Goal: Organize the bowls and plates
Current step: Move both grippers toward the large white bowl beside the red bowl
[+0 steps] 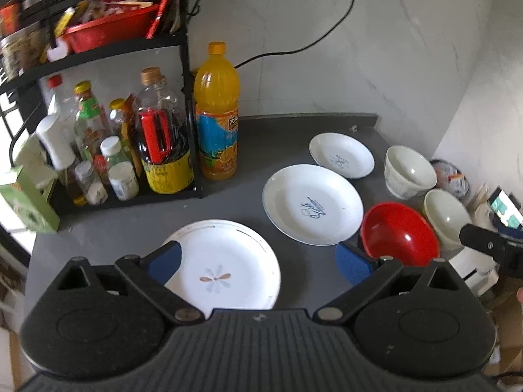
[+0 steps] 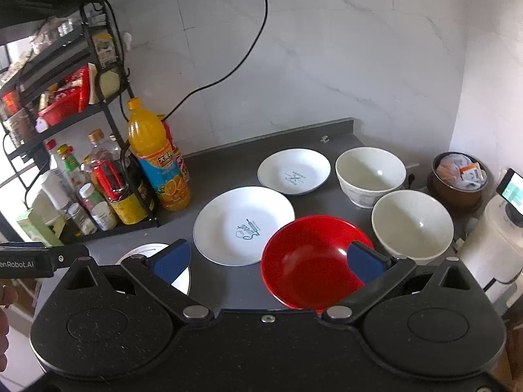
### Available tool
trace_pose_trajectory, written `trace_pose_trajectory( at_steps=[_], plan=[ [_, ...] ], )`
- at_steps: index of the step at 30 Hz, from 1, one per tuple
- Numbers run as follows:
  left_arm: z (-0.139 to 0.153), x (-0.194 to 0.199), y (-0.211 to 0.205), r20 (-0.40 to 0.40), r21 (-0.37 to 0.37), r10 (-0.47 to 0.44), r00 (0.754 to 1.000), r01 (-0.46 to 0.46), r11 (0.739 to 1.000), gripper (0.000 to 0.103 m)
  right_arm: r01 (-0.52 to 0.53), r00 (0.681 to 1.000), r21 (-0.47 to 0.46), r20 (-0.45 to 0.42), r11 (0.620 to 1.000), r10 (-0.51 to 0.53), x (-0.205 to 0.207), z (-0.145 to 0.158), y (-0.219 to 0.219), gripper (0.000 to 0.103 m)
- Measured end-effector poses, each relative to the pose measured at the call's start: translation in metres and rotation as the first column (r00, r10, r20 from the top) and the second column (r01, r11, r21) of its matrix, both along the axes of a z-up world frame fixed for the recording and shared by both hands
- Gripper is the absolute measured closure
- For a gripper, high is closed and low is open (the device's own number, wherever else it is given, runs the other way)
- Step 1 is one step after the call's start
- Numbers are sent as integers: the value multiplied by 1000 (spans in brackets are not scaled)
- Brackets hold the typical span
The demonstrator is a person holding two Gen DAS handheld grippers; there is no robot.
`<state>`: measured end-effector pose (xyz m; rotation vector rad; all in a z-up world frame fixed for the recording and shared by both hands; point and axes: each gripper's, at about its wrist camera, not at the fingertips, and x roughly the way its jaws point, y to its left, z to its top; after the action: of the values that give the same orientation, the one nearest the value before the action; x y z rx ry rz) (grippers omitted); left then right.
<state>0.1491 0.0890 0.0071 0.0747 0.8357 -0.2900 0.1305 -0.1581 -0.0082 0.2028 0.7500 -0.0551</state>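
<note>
Left gripper [image 1: 260, 261] and right gripper [image 2: 268, 261] are held wide apart, empty, above flower plate [image 1: 228, 261] and red bowl [image 2: 304, 261] at the counter's [image 1: 255, 143] front edge.

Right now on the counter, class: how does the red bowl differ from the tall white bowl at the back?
The red bowl is glossy red, wide and shallow; the tall white bowl is pale, narrower and deeper. The red bowl sits nearest the grippers, the tall white bowl near the wall. Both stand upright and empty.
</note>
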Motion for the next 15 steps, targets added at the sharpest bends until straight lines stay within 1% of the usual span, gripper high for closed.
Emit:
trace_pose_trajectory(
  at_steps=[3,6,7,10,15],
  plan=[
    [-4,15,6,-9,14,-39,999,39,999,3,31,999,-2,-9,1000,-31,8,-6,11,0],
    [-9,27,10,-19,14,-69,997,70,997,3,63,998,41,-19,997,-62,16,-13,13,0],
    [-10,31,11,-24,10,-75,997,75,997,3,74,997,42,-22,996,-73,19,-14,13,0],
    [-15,42,7,-46,-10,-106,993,106,994,3,98,995,8,-27,995,-97,23,-15,15,0],
    [-23,55,-13,-63,-39,-152,986,149,988,3,123,992,-26,-36,992,-124,30,-22,4,1]
  ],
)
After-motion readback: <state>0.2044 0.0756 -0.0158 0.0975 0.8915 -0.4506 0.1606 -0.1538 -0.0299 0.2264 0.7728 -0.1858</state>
